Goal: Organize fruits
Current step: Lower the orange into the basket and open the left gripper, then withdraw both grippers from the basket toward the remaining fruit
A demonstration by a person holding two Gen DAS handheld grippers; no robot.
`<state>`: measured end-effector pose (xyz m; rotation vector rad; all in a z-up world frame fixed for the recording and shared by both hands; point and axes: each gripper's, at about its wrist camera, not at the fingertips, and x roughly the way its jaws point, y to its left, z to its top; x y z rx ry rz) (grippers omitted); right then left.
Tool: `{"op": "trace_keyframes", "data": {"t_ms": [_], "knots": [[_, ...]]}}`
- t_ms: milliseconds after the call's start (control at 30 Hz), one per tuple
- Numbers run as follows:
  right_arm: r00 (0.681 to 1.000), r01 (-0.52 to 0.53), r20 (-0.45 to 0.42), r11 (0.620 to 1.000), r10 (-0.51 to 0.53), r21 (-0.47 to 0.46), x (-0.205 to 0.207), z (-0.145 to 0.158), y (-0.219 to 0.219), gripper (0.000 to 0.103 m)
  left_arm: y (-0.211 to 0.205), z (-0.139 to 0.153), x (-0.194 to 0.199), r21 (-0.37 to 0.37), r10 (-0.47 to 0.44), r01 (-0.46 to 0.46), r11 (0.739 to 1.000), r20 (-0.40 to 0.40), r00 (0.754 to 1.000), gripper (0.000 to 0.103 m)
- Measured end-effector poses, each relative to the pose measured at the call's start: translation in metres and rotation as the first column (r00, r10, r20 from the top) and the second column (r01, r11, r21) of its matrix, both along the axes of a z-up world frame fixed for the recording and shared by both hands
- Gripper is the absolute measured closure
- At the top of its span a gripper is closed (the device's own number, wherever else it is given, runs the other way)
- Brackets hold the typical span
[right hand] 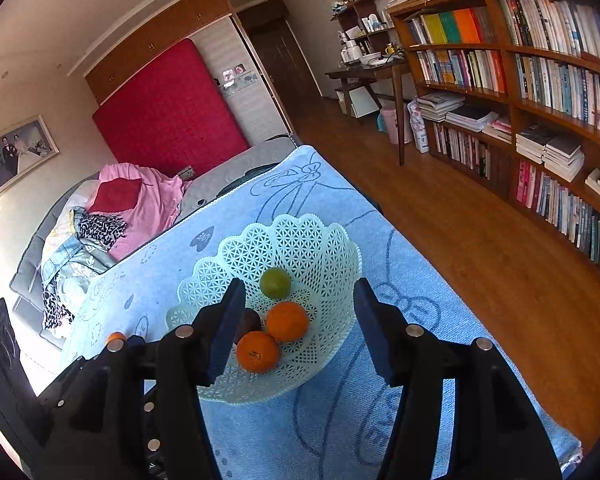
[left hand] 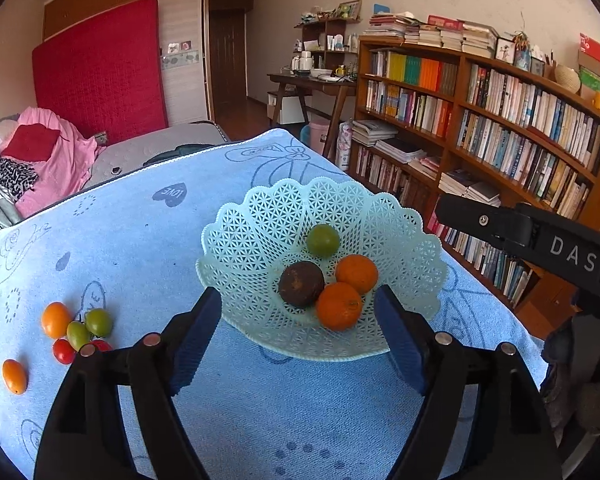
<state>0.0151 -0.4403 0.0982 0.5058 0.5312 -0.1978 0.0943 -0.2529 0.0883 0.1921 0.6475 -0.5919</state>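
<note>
With both the left gripper [left hand: 300, 336] and right gripper [right hand: 300, 324] spread empty over the lattice basket [left hand: 260, 216], the loose cherry tomatoes [left hand: 78, 332] at far left risked rolling off the blue towel [left hand: 140, 240] if nudged.

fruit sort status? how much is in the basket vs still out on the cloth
Done: four fruits sit in the basket: a green one, a dark brown one and two oranges.
In hand: nothing. The left gripper and right gripper are both open and empty, just short of the basket.
Left: small tomatoes still lie on the blue cloth, left of the basket; six show.
</note>
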Motion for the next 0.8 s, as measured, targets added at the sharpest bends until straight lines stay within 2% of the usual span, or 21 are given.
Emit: {"op": "trace_keyframes", "data": {"t_ms": [33,200,300,800], "knots": [[1.0,0.002,0.004,1.0,-0.002,0.0,0.001,0.001,-0.001,0.037,0.003,0.001,0.001,-0.004,0.01,-0.01,1.0,0.002,1.0,0.021],[1.0,0.0,0.017,1.0,0.0,0.001,-0.002,0.005,0.002,0.035,0.018,0.007,0.004,-0.012,0.063,-0.063,0.998,0.009,0.998,0.012],[1.0,-0.005,0.025,1.0,0.005,-0.002,-0.004,0.008,0.006,0.032,0.027,0.01,0.006,-0.011,0.094,-0.094,0.996,0.01,0.996,0.012],[0.994,-0.089,0.063,0.996,0.09,-0.014,-0.004,0.014,0.036,0.031,0.071,0.017,0.006,0.001,0.215,-0.215,0.977,0.03,0.976,0.012]]}}
